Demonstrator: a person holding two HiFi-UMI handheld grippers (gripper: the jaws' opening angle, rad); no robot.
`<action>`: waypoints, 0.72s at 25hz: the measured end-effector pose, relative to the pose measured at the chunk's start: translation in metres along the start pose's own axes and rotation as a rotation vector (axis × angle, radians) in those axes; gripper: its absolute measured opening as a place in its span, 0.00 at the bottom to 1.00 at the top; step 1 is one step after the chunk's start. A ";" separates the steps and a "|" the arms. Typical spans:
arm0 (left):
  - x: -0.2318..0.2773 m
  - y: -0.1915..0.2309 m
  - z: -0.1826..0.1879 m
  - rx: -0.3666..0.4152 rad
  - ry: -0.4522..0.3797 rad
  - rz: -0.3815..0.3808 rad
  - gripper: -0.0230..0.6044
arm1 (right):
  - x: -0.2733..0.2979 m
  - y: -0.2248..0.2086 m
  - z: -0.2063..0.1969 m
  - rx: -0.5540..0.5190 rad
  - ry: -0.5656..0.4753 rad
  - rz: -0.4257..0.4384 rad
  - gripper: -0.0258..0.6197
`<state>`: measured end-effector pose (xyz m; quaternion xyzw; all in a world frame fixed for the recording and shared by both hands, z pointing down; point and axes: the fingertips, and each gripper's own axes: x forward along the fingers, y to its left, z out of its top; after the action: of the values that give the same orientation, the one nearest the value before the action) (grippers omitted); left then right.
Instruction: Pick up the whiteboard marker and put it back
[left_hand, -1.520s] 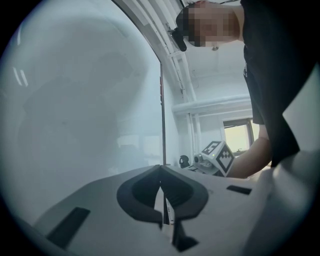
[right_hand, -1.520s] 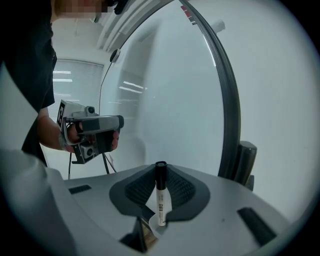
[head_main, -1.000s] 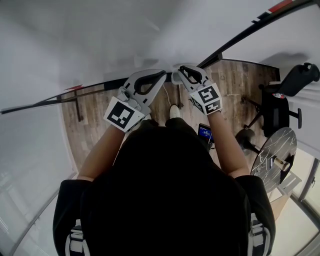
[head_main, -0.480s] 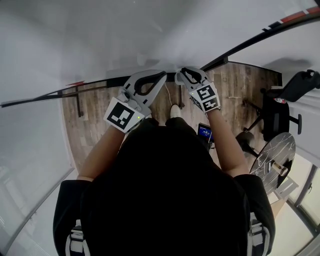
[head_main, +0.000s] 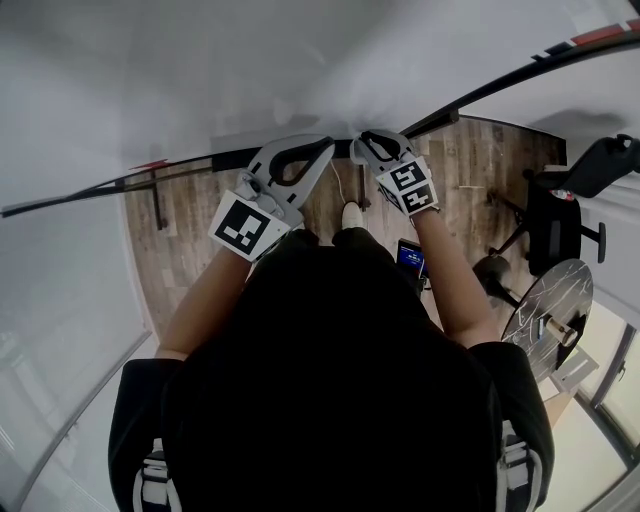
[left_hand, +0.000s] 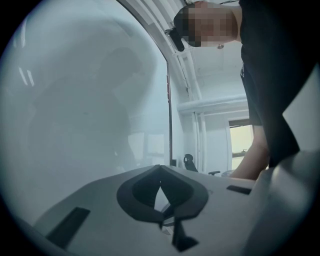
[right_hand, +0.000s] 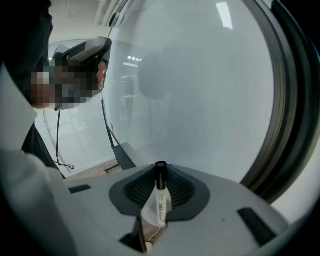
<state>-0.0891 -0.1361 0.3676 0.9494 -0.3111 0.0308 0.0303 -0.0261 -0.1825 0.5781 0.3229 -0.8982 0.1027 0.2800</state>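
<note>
In the right gripper view the whiteboard marker (right_hand: 160, 195), a white barrel with a black cap pointing away, stands pinched between the dark pads (right_hand: 182, 192) of my right gripper (right_hand: 159, 200), which is shut on it. A glossy whiteboard (right_hand: 200, 90) fills the view just ahead. In the head view the right gripper (head_main: 368, 142) is near the board's black bottom rail (head_main: 460, 98); the marker is hidden there. My left gripper (head_main: 322, 146) is beside it, pointing level at the whiteboard (left_hand: 85, 100). Its pads (left_hand: 175, 192) meet at the tips with nothing between them.
Below lies wooden floor (head_main: 200, 240) with a shoe (head_main: 350, 216) and a small blue-screened device (head_main: 409, 258). A black office chair (head_main: 560, 205) and a round table (head_main: 550, 300) stand at the right. The person's dark torso fills the lower part of the head view.
My right gripper has sunk a little toward the black rail, still holding the marker. The left gripper has stayed in place.
</note>
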 end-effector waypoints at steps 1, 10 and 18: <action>0.001 0.000 0.000 0.002 -0.002 -0.001 0.04 | 0.002 0.000 -0.001 0.000 0.004 0.003 0.14; 0.007 -0.002 0.000 -0.003 -0.006 -0.010 0.04 | 0.010 0.005 -0.004 -0.006 0.018 0.024 0.14; 0.005 -0.001 0.000 -0.005 0.001 -0.003 0.04 | 0.015 0.012 -0.004 -0.026 0.032 0.043 0.14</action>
<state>-0.0845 -0.1384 0.3683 0.9498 -0.3096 0.0304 0.0329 -0.0422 -0.1795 0.5899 0.2982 -0.9016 0.1021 0.2962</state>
